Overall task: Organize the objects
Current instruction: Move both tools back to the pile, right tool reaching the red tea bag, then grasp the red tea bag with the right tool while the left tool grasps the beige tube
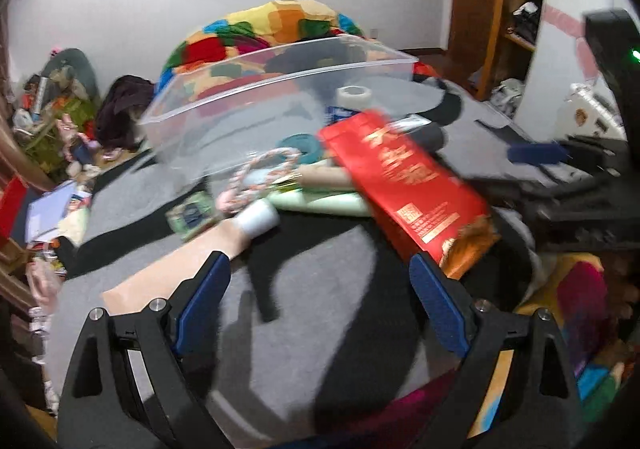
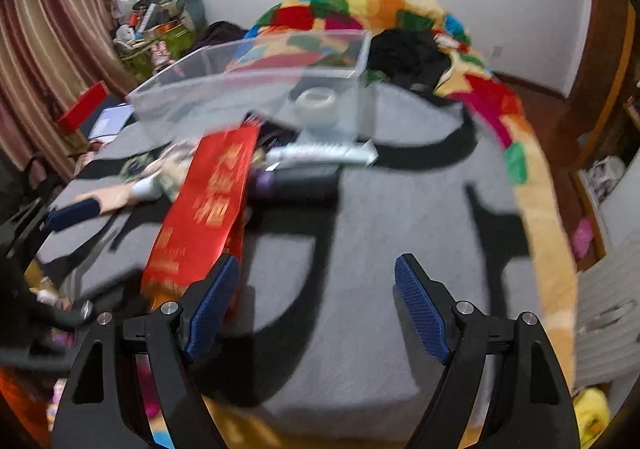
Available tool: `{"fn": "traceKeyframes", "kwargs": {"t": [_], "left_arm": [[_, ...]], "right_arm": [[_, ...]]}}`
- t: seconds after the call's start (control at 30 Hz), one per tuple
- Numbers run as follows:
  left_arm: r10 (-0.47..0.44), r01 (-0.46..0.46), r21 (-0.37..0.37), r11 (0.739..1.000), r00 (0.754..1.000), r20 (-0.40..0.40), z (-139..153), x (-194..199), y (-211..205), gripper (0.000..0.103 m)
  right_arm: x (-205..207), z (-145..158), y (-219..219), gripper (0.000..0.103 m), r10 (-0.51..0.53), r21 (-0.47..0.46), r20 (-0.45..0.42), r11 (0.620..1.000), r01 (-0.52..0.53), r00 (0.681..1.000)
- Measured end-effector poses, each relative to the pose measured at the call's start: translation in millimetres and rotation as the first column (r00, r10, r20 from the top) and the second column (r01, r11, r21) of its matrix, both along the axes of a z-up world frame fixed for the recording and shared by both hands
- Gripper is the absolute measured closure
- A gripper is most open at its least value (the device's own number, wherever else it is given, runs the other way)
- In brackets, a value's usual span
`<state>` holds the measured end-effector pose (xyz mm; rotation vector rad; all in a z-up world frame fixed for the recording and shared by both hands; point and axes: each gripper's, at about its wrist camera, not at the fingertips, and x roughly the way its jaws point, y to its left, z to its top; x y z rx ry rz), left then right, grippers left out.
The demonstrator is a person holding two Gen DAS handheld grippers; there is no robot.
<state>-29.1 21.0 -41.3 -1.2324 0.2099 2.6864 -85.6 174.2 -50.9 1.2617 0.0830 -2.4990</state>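
A pile of objects lies on a grey and black mat (image 2: 360, 249) on a bed. A long red box (image 1: 404, 185) (image 2: 208, 201) lies across it. Beside it are a peach tube with a white cap (image 1: 192, 249), a pink rope ring (image 1: 260, 173), a pale green tube (image 1: 320, 203), a white tube (image 2: 324, 153) and a dark cylinder (image 2: 296, 185). Behind them stands a clear plastic bin (image 1: 280, 89) (image 2: 248, 89), with a tape roll (image 1: 354, 95) (image 2: 316, 101) seen through its wall. My left gripper (image 1: 320, 261) is open above the mat, between the peach tube and the red box. My right gripper (image 2: 318, 261) is open over bare mat, right of the box.
A colourful patchwork blanket (image 2: 400, 9) is heaped behind the bin, with dark clothes (image 2: 404, 49) on it. Clutter fills the floor at the left by a striped curtain (image 2: 48, 49). A wooden shelf (image 1: 516, 9) stands at the right. The mat's right half is bare.
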Motion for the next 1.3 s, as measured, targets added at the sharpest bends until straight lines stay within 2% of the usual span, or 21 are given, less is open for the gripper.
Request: {"fn": "traceKeyframes", "kwargs": {"t": [0.13,0.2,0.33,0.47,0.53,0.67,0.9,0.97,1.03,1.07,1.17,1.23,1.3], "left_arm": [[-0.023,0.024,0.021,1.000,1.000,-0.007,0,-3,13,0.011],[-0.023,0.023,0.025,0.999,1.000,-0.020,3,-2,13,0.011],[0.020,-0.018,0.030,0.999,0.999,-0.050,14,5,-8,0.011],[0.091,-0.092,-0.008,0.996,0.993,-0.077,22,7,-43,0.010],[0.114,-0.115,-0.010,0.993,0.992,-0.053,21,2,-62,0.010],[0.092,-0.092,-0.016,0.996,0.995,0.035,9,-21,-82,0.010],[0.004,0.006,-0.065,0.998,0.988,0.152,-19,-52,-67,0.010],[0.000,0.004,-0.028,1.000,0.989,0.149,-19,-50,-68,0.019],[0.006,-0.008,0.007,1.000,0.988,0.154,-18,-45,-72,0.034],[0.016,-0.019,0.017,1.000,0.988,0.154,-18,-42,-75,0.037],[0.041,-0.048,0.039,0.998,0.986,0.162,-15,-32,-78,0.055],[0.053,-0.062,0.048,0.997,0.984,0.171,-11,-26,-79,0.071],[0.051,-0.063,0.063,0.996,0.982,0.181,-10,-20,-79,0.073]], "right_arm": [[-10,14,13,0.025,-0.059,0.036,-0.058,0.997,0.062,0.997],[-8,22,17,0.025,-0.065,0.024,-0.077,0.997,0.067,0.995],[4,31,4,0.024,0.011,-0.035,-0.075,0.999,-0.014,0.997],[13,26,-24,0.022,0.122,-0.076,-0.047,0.989,-0.125,0.991],[14,18,-36,0.022,0.150,-0.073,-0.027,0.986,-0.151,0.988],[10,1,-46,0.022,0.167,-0.060,0.025,0.984,-0.165,0.986],[5,-10,-41,0.024,0.163,-0.085,0.062,0.984,-0.158,0.985],[4,-11,-39,0.037,0.165,-0.086,0.062,0.983,-0.160,0.984],[5,-11,-38,0.047,0.167,-0.077,0.054,0.984,-0.163,0.984],[6,-10,-38,0.049,0.170,-0.078,0.050,0.983,-0.166,0.984],[7,-10,-36,0.050,0.171,-0.089,0.041,0.982,-0.167,0.984],[8,-10,-34,0.050,0.171,-0.089,0.033,0.982,-0.168,0.985],[10,-9,-32,0.050,0.171,-0.088,0.023,0.982,-0.168,0.985]]}}
